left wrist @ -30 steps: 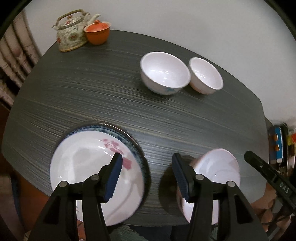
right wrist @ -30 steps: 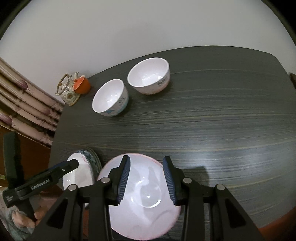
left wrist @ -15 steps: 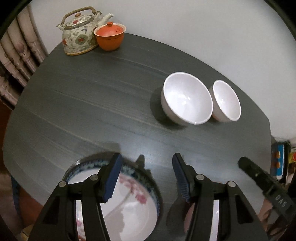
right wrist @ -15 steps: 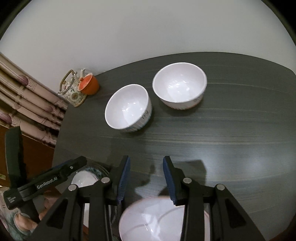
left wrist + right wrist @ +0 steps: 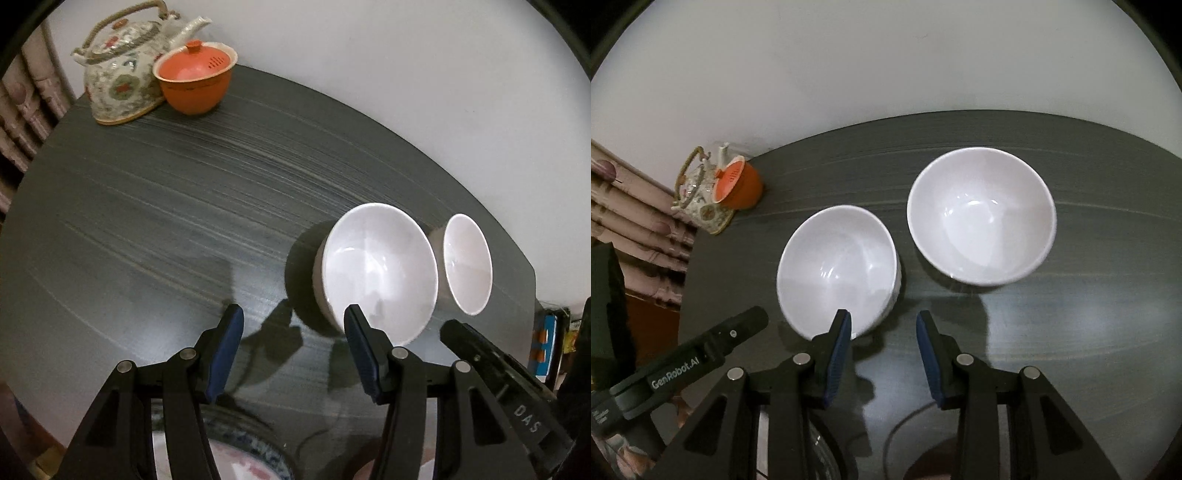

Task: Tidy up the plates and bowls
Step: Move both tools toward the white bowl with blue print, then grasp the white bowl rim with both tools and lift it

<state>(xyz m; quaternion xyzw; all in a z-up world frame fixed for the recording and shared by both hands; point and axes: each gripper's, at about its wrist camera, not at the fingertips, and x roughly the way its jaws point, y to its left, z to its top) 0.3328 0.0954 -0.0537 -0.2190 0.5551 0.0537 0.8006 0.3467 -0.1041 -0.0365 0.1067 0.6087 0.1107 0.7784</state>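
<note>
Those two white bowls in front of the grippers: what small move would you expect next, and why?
Probably the right gripper eases forward over the near rim of the nearer bowl. Both grippers are open and empty; its left finger already overlaps that rim, while the other bowl stands apart, farther back. The left gripper is over bare table.
</note>
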